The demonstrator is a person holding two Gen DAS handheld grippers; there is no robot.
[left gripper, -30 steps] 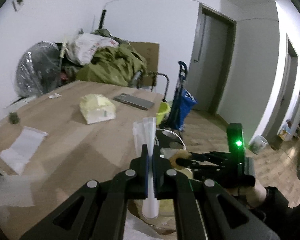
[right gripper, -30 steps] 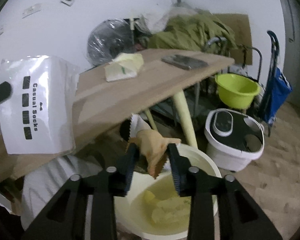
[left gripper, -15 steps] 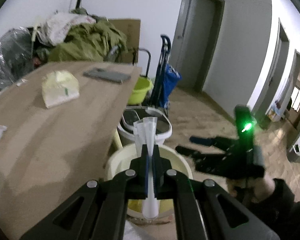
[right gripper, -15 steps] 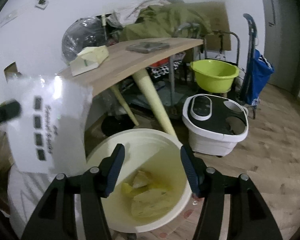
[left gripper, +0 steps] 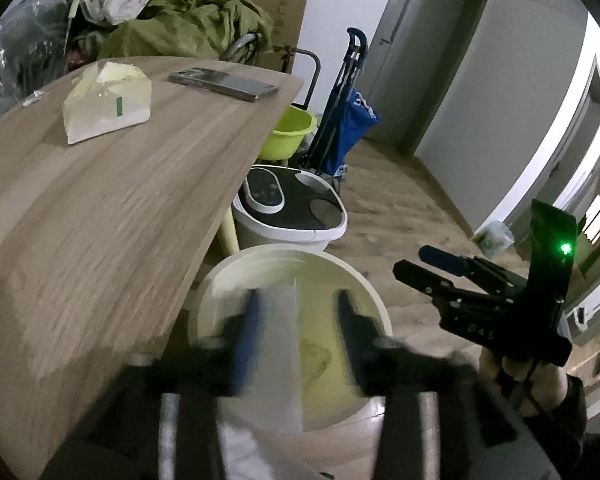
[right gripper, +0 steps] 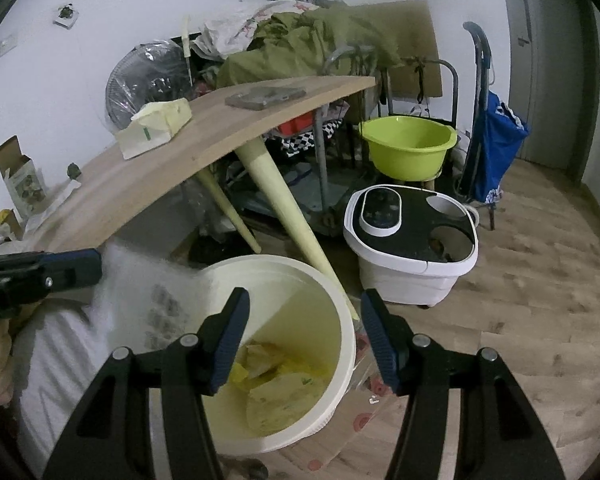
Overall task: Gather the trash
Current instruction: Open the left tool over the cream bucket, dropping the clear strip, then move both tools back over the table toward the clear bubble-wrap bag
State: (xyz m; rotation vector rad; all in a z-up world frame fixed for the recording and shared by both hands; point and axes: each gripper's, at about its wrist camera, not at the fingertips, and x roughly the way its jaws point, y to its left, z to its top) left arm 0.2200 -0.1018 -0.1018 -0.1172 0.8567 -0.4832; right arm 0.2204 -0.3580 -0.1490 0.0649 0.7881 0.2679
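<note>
My left claw (left gripper: 296, 320) hangs over the round cream plastic bucket (left gripper: 236, 276), which stands on the floor just beside the edge of the pale wooden counter (left gripper: 100, 200). Its jaws are opening, and the clear plastic packet with dark printed marks (left gripper: 280, 344) is between them, lying close to the blue pad on one side with a clear gap to the other jaw (the view here is badly smeared, so I cannot tell whether that pad touches it). From my other wrist the packet shows as a white blur just outside the bucket's rim, below the left claw's blue tip.

My right claw (right gripper: 305, 334) hovers above the bucket with its jaws well apart and nothing between them. Down inside the bucket lie crumpled yellowish scraps (right gripper: 276, 384).

On the counter rest a soft pack of tissues (left gripper: 108, 106) and a flat dark phone (left gripper: 224, 84), well apart from the bucket. Behind the bucket sits a white tub with a black lid (right gripper: 412, 236), and farther back a lime-green basin (right gripper: 408, 146).
</note>
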